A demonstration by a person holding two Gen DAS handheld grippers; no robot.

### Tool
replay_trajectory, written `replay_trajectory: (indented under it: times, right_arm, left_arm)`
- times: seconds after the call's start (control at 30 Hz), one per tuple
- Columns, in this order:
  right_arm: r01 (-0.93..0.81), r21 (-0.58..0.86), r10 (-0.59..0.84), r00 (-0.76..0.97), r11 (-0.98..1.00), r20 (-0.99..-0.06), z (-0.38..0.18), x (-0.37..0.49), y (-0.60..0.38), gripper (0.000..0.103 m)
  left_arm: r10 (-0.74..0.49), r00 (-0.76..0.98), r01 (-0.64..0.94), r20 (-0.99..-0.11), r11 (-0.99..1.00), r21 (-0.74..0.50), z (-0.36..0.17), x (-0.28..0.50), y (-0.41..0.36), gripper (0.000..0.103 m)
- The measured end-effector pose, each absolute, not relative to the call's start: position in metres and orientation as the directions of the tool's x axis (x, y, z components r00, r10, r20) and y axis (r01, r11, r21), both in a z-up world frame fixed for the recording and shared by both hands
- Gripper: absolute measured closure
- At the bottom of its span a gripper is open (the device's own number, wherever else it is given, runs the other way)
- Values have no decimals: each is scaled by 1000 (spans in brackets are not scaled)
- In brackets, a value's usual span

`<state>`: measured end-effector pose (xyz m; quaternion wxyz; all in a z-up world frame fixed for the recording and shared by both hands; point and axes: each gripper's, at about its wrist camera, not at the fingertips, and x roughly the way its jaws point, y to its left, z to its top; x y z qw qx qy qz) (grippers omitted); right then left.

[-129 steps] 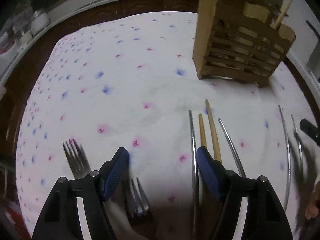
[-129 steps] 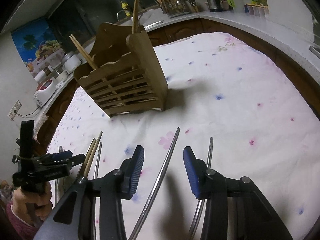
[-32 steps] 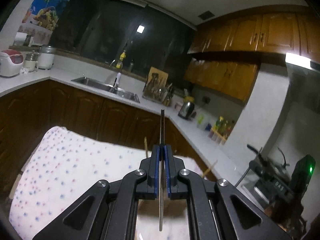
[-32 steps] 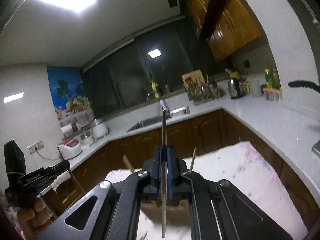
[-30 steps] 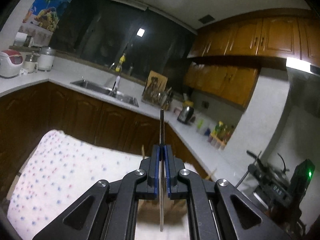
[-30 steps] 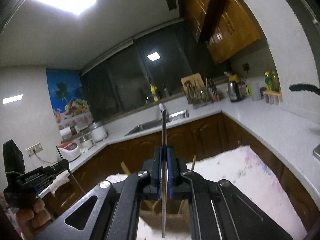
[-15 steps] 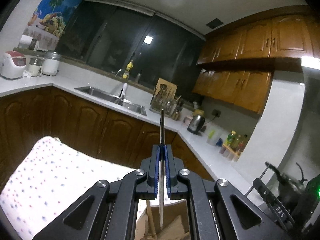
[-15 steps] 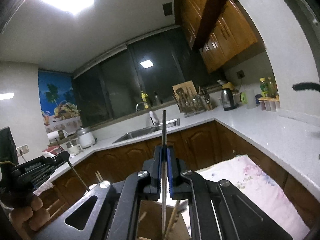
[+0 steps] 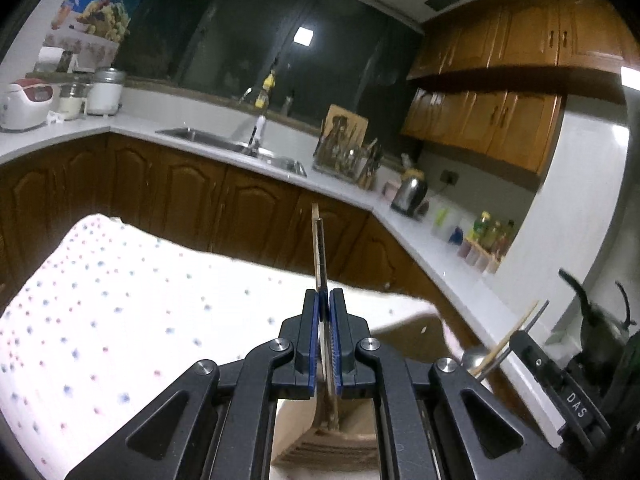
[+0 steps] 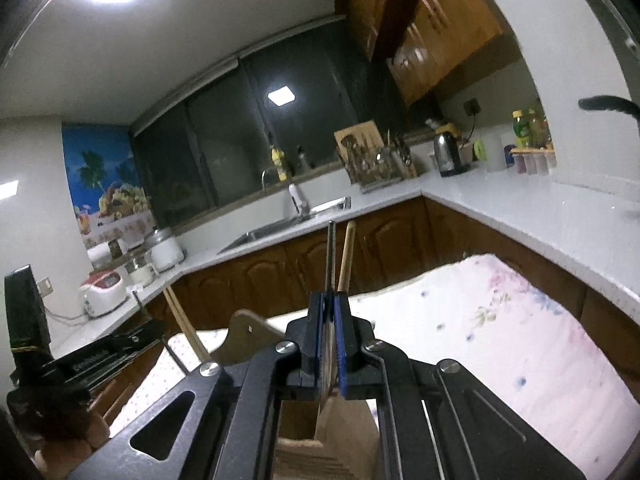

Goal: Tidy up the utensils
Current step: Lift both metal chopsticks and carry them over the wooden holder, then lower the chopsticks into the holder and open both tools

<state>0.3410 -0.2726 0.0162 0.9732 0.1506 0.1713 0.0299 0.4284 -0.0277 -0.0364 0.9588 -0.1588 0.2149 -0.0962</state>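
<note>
My left gripper point(image 9: 324, 304) is shut on a thin metal utensil handle point(image 9: 321, 256) held upright, its lower end above the wooden utensil holder point(image 9: 340, 446) right below the jaws. My right gripper point(image 10: 330, 306) is shut on another thin metal utensil handle point(image 10: 329, 256), also upright over the wooden holder point(image 10: 248, 330). A wooden chopstick point(image 10: 346, 256) stands in the holder just behind it, and more chopsticks point(image 10: 182, 322) lean at the holder's left. The right gripper also shows in the left wrist view point(image 9: 532, 344); the left one shows in the right wrist view point(image 10: 100, 356).
The holder stands on a white flower-print cloth point(image 9: 100, 304) over the table. Brown cabinets point(image 9: 192, 196), a white counter with a sink point(image 9: 236, 148), a kettle point(image 9: 410, 194) and rice cookers point(image 9: 28, 102) ring the room.
Both grippers have tilted downward and lowered toward the wooden holder, each still gripping its utensil. The holder now fills the space under both sets of jaws.
</note>
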Motion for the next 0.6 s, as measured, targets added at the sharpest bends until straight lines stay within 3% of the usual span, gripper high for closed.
replay_trajectory:
  times: [0.6]
  right_arm:
    - [-8, 321, 141, 908, 947, -394, 10, 348, -271, 97]
  left_arm:
    - [-263, 875, 136, -407, 939, -314, -19, 423, -11, 97]
